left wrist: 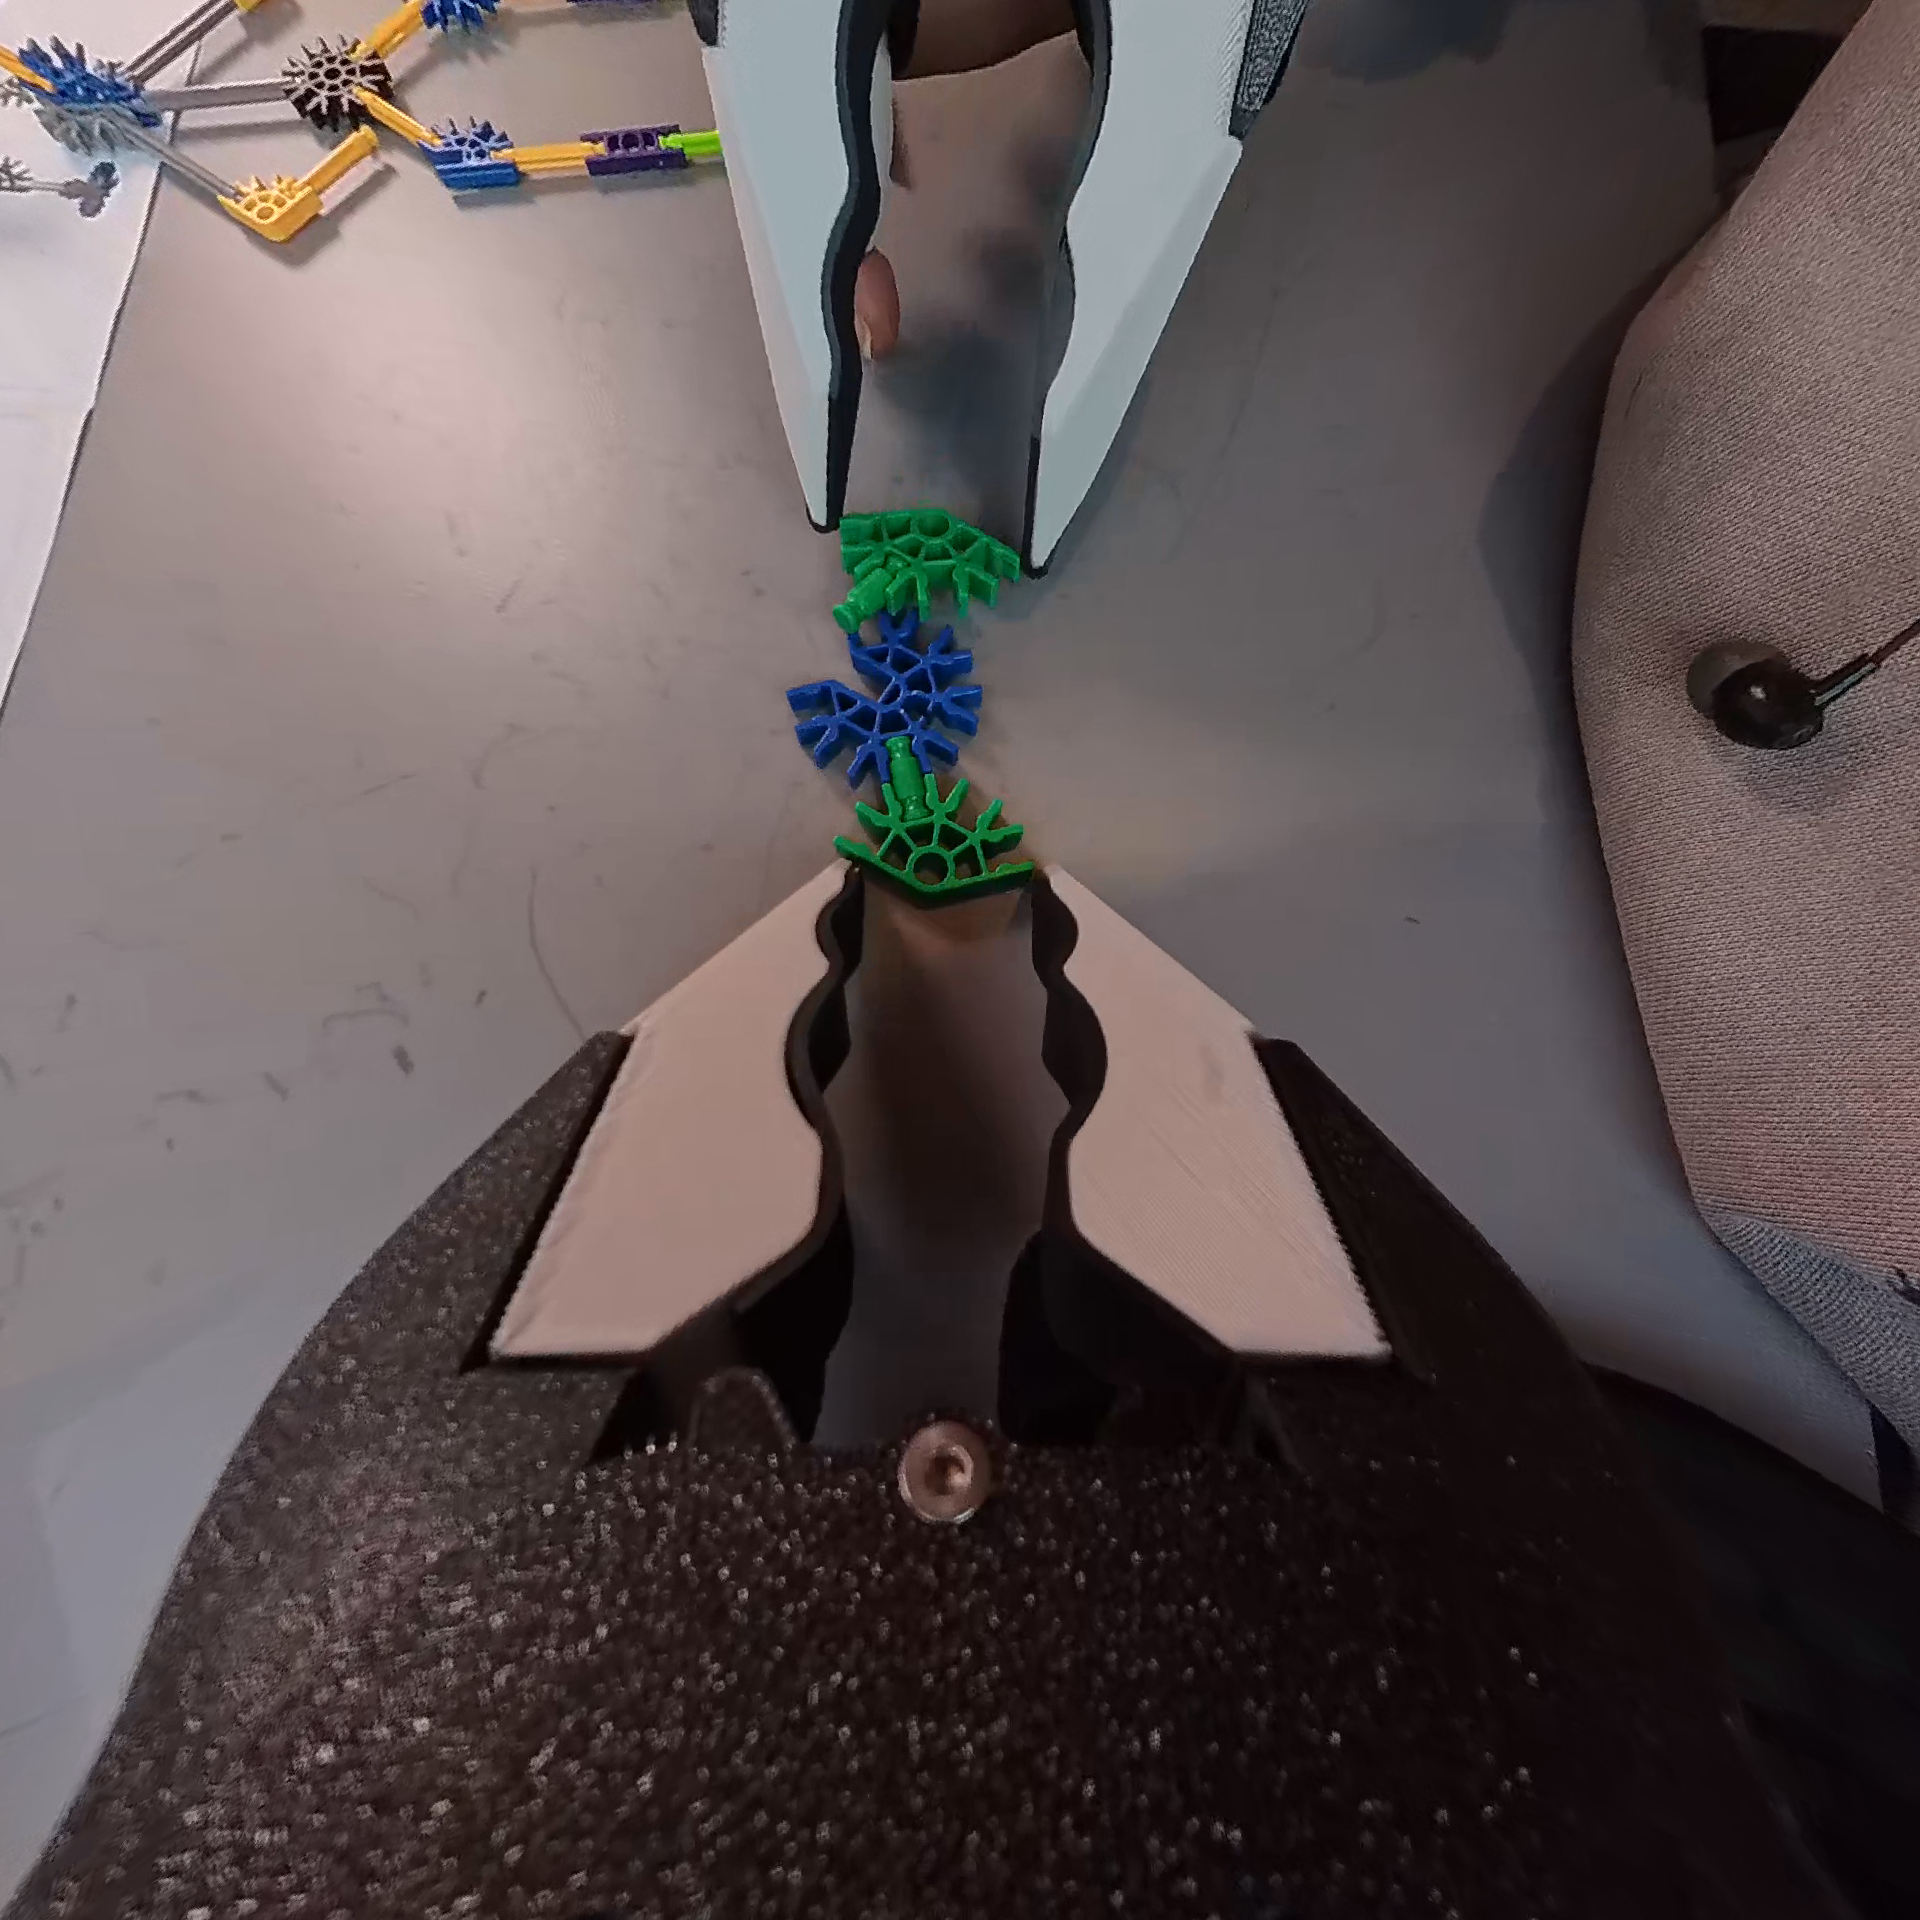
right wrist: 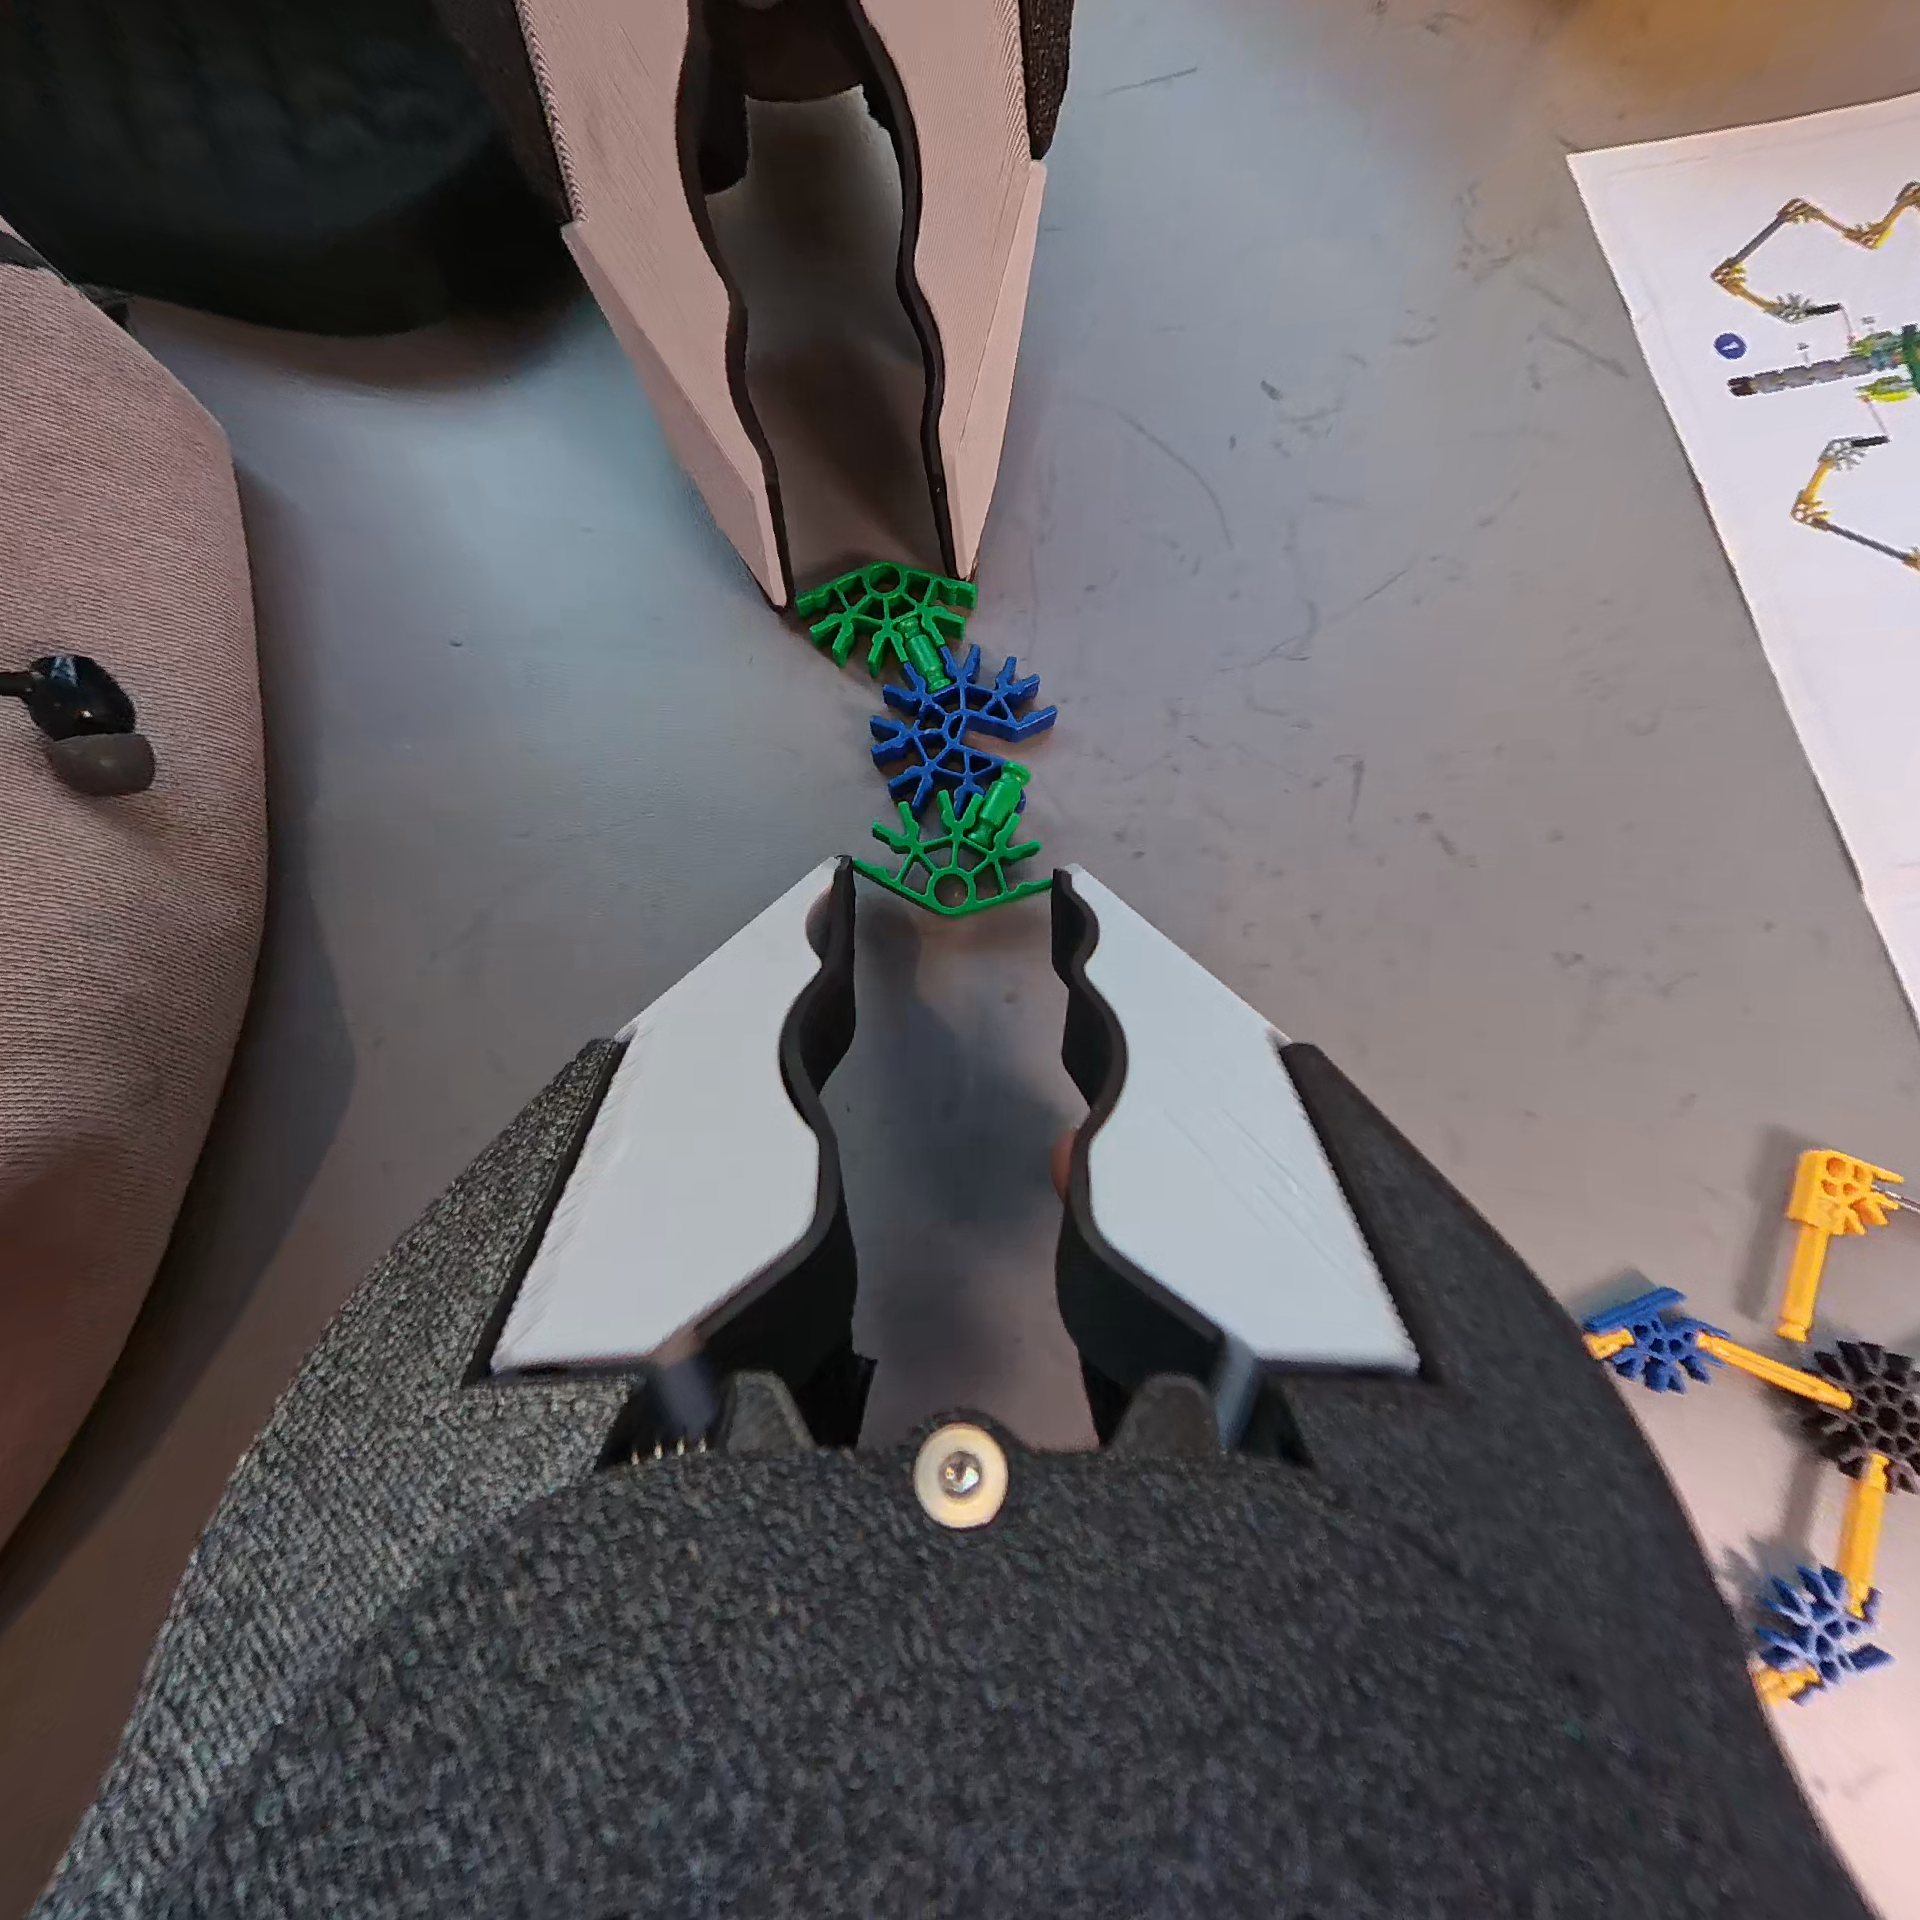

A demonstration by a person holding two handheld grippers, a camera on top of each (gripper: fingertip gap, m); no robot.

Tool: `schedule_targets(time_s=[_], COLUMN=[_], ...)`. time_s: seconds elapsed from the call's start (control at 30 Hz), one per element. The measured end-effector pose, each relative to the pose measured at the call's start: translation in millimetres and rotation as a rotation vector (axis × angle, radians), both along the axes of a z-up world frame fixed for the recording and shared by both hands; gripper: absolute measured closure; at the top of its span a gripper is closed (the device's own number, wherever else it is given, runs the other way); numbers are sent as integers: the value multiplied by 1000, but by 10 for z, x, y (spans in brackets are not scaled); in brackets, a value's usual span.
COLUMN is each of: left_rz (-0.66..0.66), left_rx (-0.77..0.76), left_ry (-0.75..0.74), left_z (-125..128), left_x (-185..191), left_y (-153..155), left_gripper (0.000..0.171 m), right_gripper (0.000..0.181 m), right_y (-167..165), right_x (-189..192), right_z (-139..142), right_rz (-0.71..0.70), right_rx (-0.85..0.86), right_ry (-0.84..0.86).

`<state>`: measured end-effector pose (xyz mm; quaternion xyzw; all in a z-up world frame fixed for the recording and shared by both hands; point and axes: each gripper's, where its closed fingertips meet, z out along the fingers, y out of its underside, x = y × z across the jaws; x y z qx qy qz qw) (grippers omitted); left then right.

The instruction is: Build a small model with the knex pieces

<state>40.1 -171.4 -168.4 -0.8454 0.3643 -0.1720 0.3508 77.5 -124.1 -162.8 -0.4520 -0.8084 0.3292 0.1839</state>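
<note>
A small chain of toy construction pieces hangs between my two grippers over the grey table (left wrist: 364, 727). It has a green fan-shaped connector (left wrist: 935, 852) at my left gripper's end and blue snowflake connectors (left wrist: 894, 696) in the middle. Another green connector (left wrist: 925, 556) is at the far end, and short green rods join the pieces. My left gripper (left wrist: 945, 871), with beige fingers, is shut on the near green connector at its tips. My right gripper (right wrist: 953, 868), with pale blue fingers, is shut on its own green connector (right wrist: 951, 868). The two grippers face each other, and the left gripper (right wrist: 873, 587) shows opposite in the right wrist view.
A built run of yellow, blue, black and purple pieces (left wrist: 343, 104) lies on the table at far left in the left wrist view, and also shows in the right wrist view (right wrist: 1849, 1403). A printed instruction sheet (right wrist: 1766, 416) lies nearby. A padded fabric seat (left wrist: 1766, 727) with a dark round object (left wrist: 1756, 707) borders the table. Some 7 cm of space lies between my two pairs of fingers.
</note>
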Motion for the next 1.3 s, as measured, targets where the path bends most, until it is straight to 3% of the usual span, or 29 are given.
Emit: schedule_targets(time_s=[0.53,1.3], left_rz=[-33,-65], left_rx=[1,-9], left_ry=[12,-3], left_z=[6,5], left_x=[46,107], left_y=[-42,-89], left_gripper=[147,147], right_gripper=[145,142], right_y=[-136,-120], right_x=[134,60], right_z=[99,-2], right_rz=[44,-41], right_rx=[5,34], right_ry=[-4,-66])
